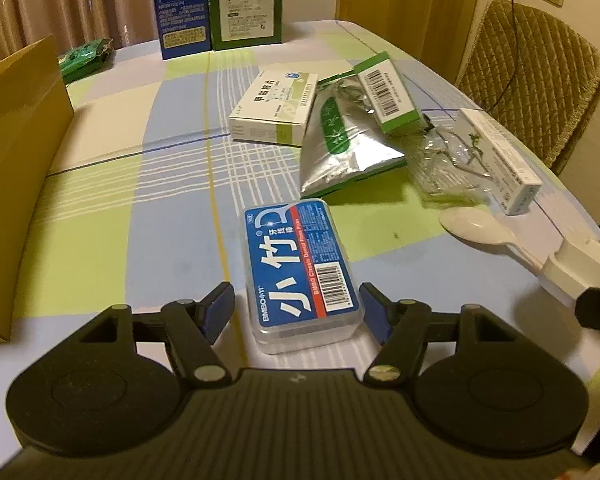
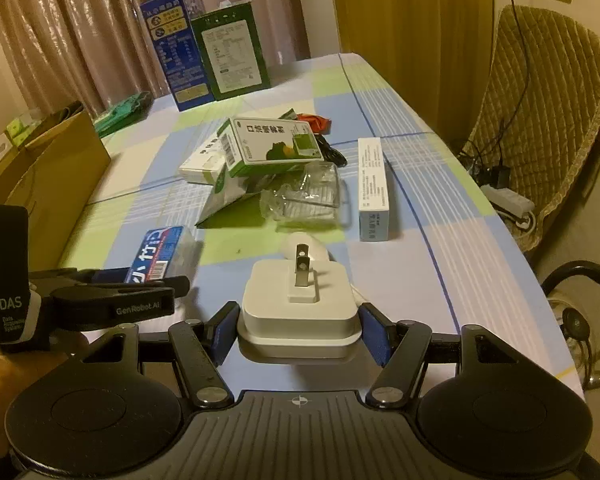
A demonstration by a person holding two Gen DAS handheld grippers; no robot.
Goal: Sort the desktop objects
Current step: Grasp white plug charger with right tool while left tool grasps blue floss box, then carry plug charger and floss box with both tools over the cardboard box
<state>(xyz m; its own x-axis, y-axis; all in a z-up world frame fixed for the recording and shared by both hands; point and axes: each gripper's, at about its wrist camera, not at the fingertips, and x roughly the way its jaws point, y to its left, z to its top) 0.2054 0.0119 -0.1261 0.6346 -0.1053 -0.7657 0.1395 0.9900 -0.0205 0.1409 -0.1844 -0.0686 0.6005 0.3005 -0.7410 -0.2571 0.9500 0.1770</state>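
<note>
Two grippers over a checked tablecloth. Nearest, right gripper clamped on a white plug adapter, blue pads against both its sides, two metal prongs pointing up, adapter lifted clear of the cloth. Left gripper with jaws apart around the near end of a floss-pick box, blue label up; small gaps at both pads, box lying flat on the cloth. Just past the adapter, a white spoon, bowl toward the table's middle. Farther on, a cluster: silver pouch with a green label, crumpled clear plastic tray beside it, a green-and-white carton resting tilted across the pouch, a flat white medicine box behind. Off to the right of the tray, a long white carton lying alone. Along the left edge, a brown cardboard box. At the far end, a blue carton and a green carton standing upright side by side, a green packet to their left. Beyond the table, curtains and a quilted chair with a cable draped over it.
</note>
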